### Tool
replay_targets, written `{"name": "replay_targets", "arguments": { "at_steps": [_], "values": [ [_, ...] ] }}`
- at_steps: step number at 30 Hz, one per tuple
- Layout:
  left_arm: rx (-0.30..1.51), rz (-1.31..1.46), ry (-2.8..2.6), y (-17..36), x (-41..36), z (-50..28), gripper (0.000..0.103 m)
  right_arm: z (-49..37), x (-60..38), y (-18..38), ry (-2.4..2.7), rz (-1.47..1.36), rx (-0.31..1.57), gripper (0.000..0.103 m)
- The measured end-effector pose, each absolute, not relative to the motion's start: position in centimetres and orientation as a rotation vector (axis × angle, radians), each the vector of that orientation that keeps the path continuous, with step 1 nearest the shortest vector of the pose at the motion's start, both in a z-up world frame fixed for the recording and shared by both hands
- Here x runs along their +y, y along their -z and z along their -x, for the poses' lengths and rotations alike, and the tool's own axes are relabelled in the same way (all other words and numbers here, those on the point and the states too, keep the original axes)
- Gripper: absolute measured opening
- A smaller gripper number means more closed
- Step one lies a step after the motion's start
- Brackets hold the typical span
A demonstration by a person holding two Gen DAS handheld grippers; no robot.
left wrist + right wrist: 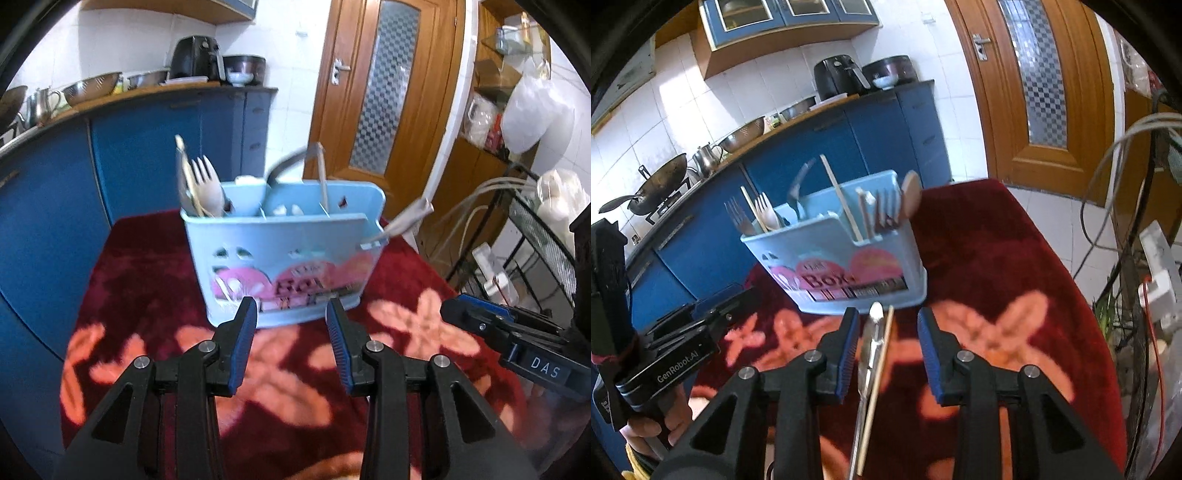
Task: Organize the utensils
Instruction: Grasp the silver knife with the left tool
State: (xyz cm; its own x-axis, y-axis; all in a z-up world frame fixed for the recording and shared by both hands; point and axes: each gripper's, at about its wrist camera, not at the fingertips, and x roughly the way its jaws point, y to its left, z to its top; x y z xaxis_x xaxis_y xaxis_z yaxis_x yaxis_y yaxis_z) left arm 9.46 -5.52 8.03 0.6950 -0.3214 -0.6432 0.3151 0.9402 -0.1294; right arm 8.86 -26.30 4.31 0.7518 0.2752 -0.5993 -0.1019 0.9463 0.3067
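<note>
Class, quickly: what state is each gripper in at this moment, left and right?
Left gripper: open, nothing between its fingers.
Right gripper: open; a metal utensil and a chopstick lie between its fingers, not clamped.

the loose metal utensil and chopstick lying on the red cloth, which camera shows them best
The right wrist view: the metal utensil and the chopstick lie side by side on the red cloth, between the open right gripper fingers without touching the pads. The left wrist view shows neither; only the holder.

A home kitchen: blue cabinets point(827, 147), a wok point(657, 184), steel bowls point(92, 86), an air fryer point(838, 77).
</note>
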Motion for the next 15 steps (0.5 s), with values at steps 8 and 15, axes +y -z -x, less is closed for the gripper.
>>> {"name": "replay_targets", "arguments": {
  "at_steps": [8, 15],
  "values": [
    [0.838, -0.006, 0.394, -5.8, -8.2, -10.0, 0.04, -8.0, -28.4, -2.4, -0.185, -0.309, 0.714, 0.044],
    [0.947, -0.016, 0.41, -3.3, -10.4, -10.8, 0.04, -7.6, -30.4, -0.9, -0.165, -0.349, 0.726, 0.049]
  ]
}}
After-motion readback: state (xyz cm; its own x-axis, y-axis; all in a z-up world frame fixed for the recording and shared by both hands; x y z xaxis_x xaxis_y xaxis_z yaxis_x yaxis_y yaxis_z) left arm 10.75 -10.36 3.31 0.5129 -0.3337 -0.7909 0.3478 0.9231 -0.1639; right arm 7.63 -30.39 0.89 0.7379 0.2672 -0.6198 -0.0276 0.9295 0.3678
